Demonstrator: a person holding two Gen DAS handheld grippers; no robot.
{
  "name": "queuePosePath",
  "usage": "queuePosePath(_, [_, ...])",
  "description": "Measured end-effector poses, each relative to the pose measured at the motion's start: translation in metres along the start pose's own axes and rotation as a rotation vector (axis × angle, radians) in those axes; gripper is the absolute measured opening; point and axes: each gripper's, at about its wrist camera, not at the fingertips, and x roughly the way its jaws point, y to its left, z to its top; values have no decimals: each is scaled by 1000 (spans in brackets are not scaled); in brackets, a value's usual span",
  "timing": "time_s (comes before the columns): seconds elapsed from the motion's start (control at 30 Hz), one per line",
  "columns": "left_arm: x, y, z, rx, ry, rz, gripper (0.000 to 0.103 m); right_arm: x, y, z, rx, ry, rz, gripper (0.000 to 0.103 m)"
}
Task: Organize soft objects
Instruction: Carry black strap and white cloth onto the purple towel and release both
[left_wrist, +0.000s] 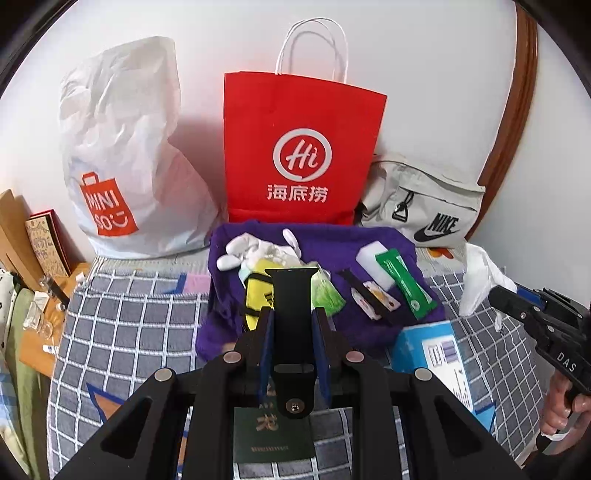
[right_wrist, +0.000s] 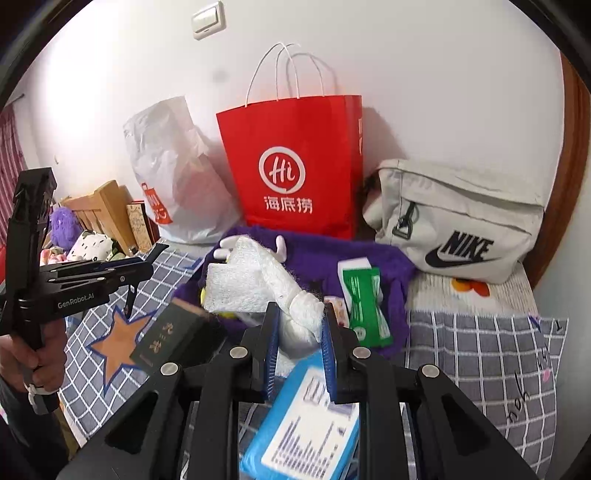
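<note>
My left gripper (left_wrist: 293, 319) is shut on a black watch strap (left_wrist: 291, 295) and holds it upright above the purple cloth (left_wrist: 332, 240). My right gripper (right_wrist: 300, 319) is shut on a white fibrous cloth (right_wrist: 255, 280), lifted over the purple cloth (right_wrist: 388, 266). On the purple cloth lie a white plush toy (left_wrist: 255, 249), a yellow item (left_wrist: 258, 295), a green sachet (left_wrist: 406, 284), a white sponge block (left_wrist: 373, 258) and a small card with a black strap (left_wrist: 373, 299). The right gripper's body (left_wrist: 546, 325) shows in the left view with the white cloth (left_wrist: 480, 277).
A red paper bag (left_wrist: 303, 147), a white Miniso bag (left_wrist: 122, 155) and a grey Nike bag (left_wrist: 424, 206) stand against the wall. A blue box (left_wrist: 436, 354) and a dark green booklet (left_wrist: 273, 435) lie on the checked bedcover (left_wrist: 129, 325). A wooden headboard stands at left.
</note>
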Motion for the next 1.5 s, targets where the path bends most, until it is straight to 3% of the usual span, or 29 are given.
queuePosePath(0.6, [60,10,63,-1,0,-14,20,68,4,67,-29,-24,22,21])
queuePosePath(0.97, [118,19,57,-11,73,-23,20,117,-5,58,-33,67,30,21])
queuePosePath(1.5, [149,29,55,-24,136,-21,20,159,-22,45,-5,181,42,21])
